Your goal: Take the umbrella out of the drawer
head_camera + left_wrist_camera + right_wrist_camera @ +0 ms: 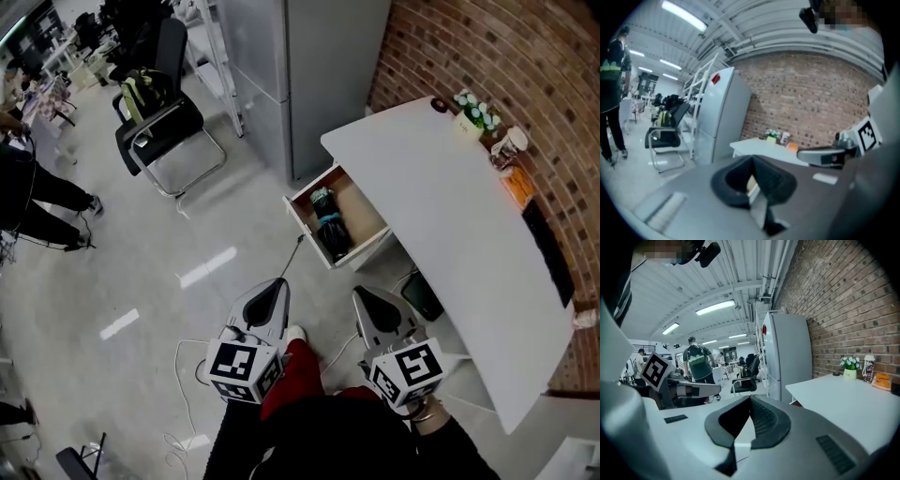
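Umbrella (330,223), black and folded, lying inside the open drawer (302,217) under the white desk (450,216), left hand-held gripper (280,283) and right hand-held gripper (360,294) both closed with nothing in them, apart from the drawer, brick wall (525,56) behind the desk

Bare floor (234,234) is left open between the left gripper (278,284), the right gripper (360,294) and the pulled-out drawer (306,230). The drawer is uncovered from above. Approach is bounded by the white table (450,244) edge on the right and the grey fridge (309,84) just behind the drawer. A black chair (159,127) stands well apart, to the left.
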### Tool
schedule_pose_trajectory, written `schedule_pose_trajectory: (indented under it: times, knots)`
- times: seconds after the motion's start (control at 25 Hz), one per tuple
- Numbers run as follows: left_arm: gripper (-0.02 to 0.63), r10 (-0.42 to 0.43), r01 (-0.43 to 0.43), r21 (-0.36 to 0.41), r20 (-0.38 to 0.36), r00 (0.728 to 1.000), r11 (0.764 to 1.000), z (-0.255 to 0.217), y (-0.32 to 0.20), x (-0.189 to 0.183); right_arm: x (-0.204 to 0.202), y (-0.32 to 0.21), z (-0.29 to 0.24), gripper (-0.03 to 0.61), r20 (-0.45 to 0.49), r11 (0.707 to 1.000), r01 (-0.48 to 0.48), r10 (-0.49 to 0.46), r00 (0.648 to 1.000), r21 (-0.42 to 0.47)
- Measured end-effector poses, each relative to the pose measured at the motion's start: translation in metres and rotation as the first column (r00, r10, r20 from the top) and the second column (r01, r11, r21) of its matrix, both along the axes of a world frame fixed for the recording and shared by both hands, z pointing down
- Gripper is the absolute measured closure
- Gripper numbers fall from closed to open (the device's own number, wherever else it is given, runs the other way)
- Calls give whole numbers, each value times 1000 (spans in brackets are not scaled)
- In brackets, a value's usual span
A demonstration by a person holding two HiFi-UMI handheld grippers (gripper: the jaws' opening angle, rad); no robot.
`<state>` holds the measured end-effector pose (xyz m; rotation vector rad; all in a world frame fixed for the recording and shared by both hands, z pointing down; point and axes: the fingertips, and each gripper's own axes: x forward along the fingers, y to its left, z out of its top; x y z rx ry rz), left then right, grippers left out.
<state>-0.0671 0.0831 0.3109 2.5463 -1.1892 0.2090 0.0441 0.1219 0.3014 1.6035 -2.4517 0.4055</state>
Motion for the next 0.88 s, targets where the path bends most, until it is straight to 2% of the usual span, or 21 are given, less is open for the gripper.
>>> schedule_pose_trajectory:
  times: [0.36, 0.88]
  knots:
    - [609, 17, -18, -30, -22, 1000, 999, 13, -63, -24, -18, -60, 3, 577, -38, 999, -54, 53, 998, -11]
    - [595, 58, -61, -95, -32, 998, 994, 34, -100, -14, -17, -89, 19, 577, -58, 993, -104, 101, 993, -61]
